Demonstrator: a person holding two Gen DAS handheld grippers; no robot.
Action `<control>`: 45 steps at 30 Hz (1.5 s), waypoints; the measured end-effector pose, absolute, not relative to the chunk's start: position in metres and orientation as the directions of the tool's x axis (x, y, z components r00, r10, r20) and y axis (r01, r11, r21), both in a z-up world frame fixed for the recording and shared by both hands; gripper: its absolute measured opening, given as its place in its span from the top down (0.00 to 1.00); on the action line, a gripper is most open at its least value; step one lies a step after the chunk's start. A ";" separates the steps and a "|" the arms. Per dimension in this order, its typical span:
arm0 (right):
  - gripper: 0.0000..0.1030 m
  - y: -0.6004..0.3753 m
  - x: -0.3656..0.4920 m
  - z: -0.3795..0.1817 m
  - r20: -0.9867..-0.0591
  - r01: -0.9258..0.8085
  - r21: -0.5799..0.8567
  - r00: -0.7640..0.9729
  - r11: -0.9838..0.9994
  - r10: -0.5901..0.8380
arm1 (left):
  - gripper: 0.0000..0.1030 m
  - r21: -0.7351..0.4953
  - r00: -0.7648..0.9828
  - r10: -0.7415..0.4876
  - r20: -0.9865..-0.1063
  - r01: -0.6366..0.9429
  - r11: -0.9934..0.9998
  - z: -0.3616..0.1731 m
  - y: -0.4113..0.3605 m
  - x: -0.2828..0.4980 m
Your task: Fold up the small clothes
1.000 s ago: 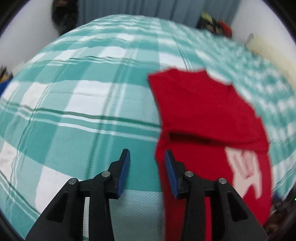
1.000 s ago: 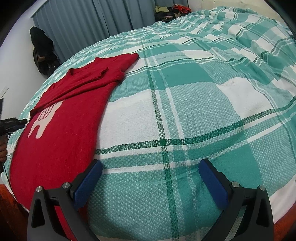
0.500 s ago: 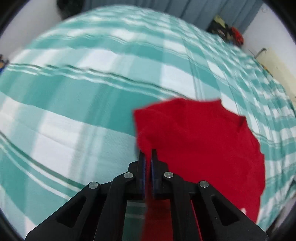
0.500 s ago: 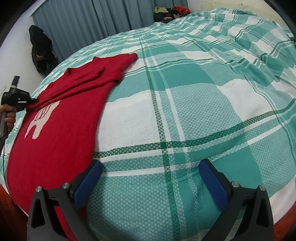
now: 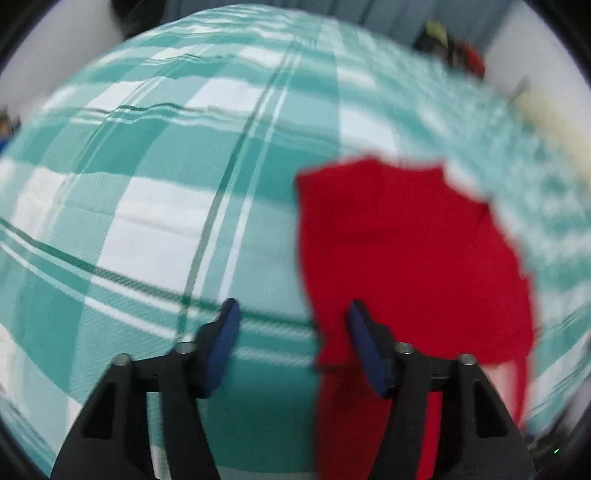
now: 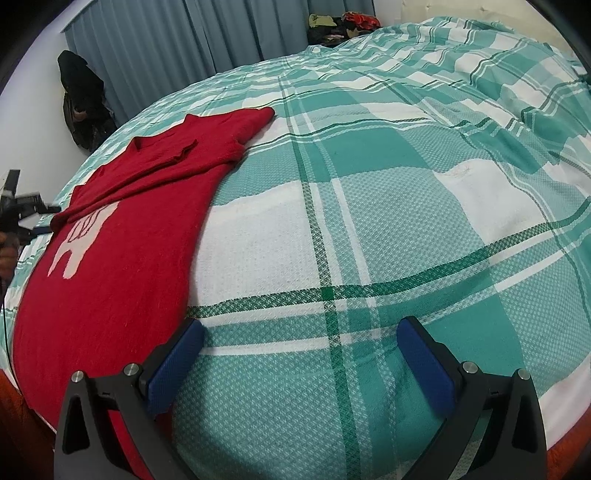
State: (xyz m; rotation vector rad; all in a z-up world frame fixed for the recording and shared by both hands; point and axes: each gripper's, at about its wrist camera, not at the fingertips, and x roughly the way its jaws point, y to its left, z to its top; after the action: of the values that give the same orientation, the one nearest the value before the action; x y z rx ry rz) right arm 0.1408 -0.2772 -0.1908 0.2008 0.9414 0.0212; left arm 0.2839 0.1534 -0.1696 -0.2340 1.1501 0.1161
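Observation:
A red sweater [image 6: 122, 266] with a white motif lies flat on the left side of the bed, one sleeve folded across its chest. In the left wrist view the sweater [image 5: 406, 251] fills the right half, blurred. My left gripper [image 5: 292, 314] hovers at its left edge with its jaws opening. The red edge lies under the gap beside the right pad [image 5: 364, 347], and nothing is pressed between the pads. The left gripper [image 6: 51, 219] also shows at the far left of the right wrist view, in a hand. My right gripper [image 6: 300, 328] stands wide open over the bedspread, holding nothing, its left finger [image 6: 173, 354] above the sweater's hem.
A green and white checked bedspread [image 6: 369, 221] covers the whole bed. Blue curtains [image 6: 166, 48] hang behind it, with a dark bag [image 6: 83, 103] on the wall at the left. A heap of clothes [image 6: 343, 22] sits at the far end.
The left gripper closed on the sweater's edge half a second ago and has since opened and shifted left of it. The right gripper has stayed still.

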 end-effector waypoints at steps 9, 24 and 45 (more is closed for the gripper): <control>0.00 -0.277 0.140 -0.190 -0.801 0.067 0.183 0.589 0.981 0.109 | 0.60 0.027 0.426 0.129 -0.895 -0.236 0.971 -0.149 0.152 0.251; 0.06 -0.236 0.104 -0.115 -0.703 -0.122 0.174 0.680 0.977 0.210 | 0.42 -0.107 0.512 -0.039 -0.858 -0.103 0.989 -0.163 0.069 0.083; 0.00 -0.168 0.086 -0.180 -0.813 -0.324 0.069 0.530 0.943 0.242 | 0.39 -0.035 0.533 0.009 -0.846 -0.071 0.997 -0.165 0.059 0.059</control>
State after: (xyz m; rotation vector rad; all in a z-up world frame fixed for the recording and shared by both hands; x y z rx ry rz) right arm 0.0859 -0.1679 -0.1797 -0.0946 0.9542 0.3383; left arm 0.0588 0.0595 -0.1652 -0.0680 1.0072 0.0478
